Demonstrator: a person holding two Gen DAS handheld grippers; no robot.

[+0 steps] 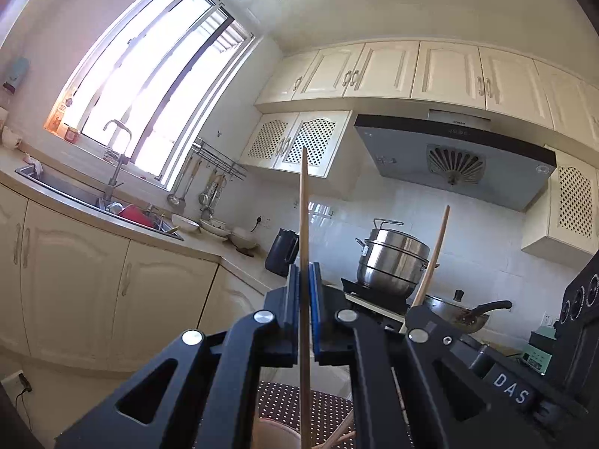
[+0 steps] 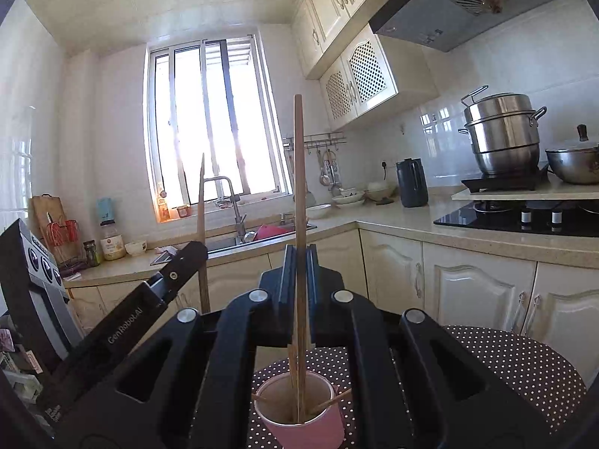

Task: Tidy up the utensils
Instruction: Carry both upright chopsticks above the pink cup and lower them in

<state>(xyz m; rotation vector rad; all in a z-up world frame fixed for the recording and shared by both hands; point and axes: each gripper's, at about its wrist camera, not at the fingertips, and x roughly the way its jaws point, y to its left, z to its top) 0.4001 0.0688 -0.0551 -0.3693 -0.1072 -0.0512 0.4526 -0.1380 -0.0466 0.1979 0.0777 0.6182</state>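
Observation:
My left gripper (image 1: 304,267) is shut on a wooden chopstick (image 1: 303,209) that stands upright, its lower end running down toward a pink cup (image 1: 275,432) below. My right gripper (image 2: 299,252) is shut on another upright wooden chopstick (image 2: 298,172), whose lower end reaches into the pink cup (image 2: 307,424). The cup stands on a brown dotted mat (image 2: 524,366) and holds a few more chopsticks leaning on its rim. The left gripper body and its chopstick (image 2: 201,205) show at the left of the right wrist view. The right-held chopstick (image 1: 434,254) shows in the left wrist view.
An L-shaped kitchen counter (image 2: 393,213) carries a sink (image 2: 262,237) under the window, bowls, a dark kettle (image 2: 411,183), a steel steamer pot (image 2: 501,134) and a wok (image 2: 572,162) by the hob. A range hood (image 1: 453,153) hangs above.

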